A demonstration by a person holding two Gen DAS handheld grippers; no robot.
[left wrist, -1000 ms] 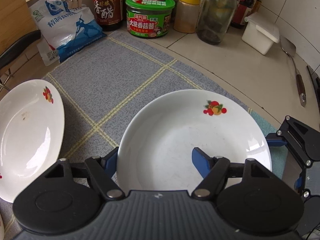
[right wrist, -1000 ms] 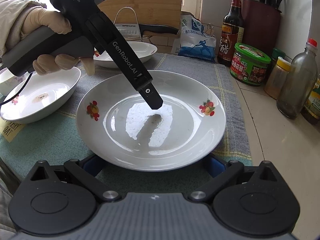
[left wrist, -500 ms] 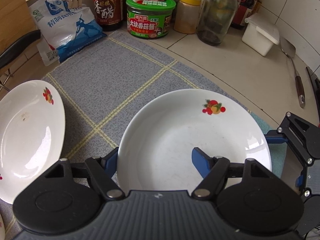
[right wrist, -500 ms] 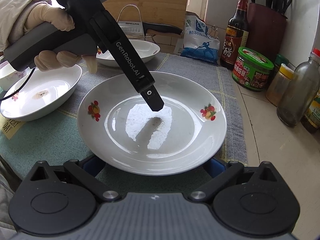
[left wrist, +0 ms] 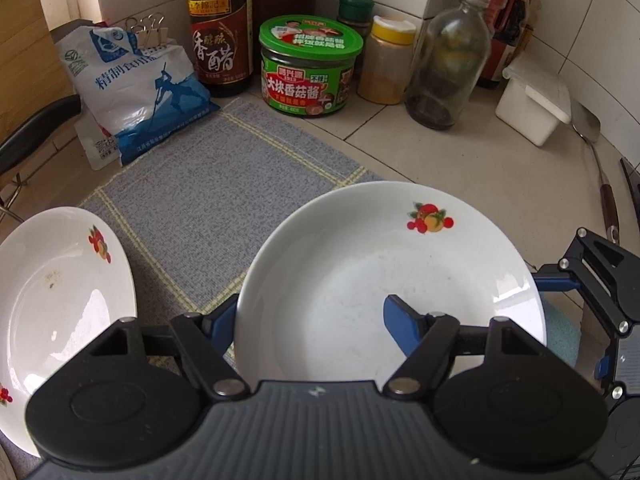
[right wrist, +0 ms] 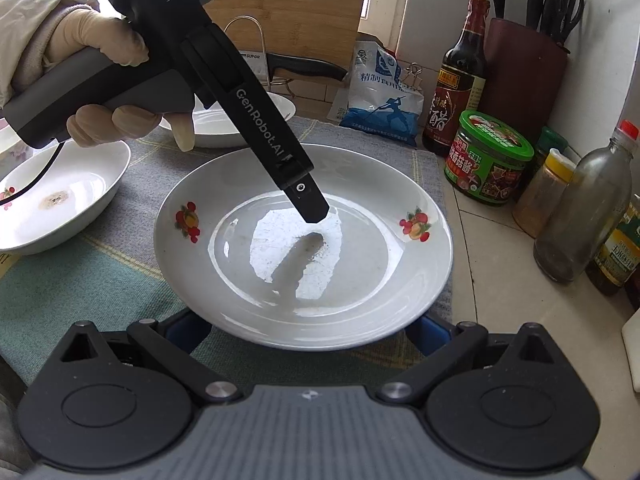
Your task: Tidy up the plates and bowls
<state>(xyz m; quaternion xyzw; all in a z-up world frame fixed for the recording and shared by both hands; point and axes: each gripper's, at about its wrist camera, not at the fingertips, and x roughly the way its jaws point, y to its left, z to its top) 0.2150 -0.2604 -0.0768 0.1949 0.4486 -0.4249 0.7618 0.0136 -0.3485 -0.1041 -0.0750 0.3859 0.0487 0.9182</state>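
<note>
A white plate with fruit prints lies on the grey checked mat. My left gripper is open and straddles the plate's near rim, one blue finger inside the plate, the other outside it. My right gripper is open with its fingers low under the plate's near edge; it also shows in the left wrist view at the plate's right side. A second white dish sits to the left. A third dish lies behind.
Along the back stand a salt bag, a vinegar bottle, a green-lidded jar, a spice jar, a glass bottle and a white box. A spatula lies at the right. A knife block stands at the back.
The left wrist view has tilted up and drawn slightly back from the plate. The right gripper has moved in a little under the plate's edge. Both stay open.
</note>
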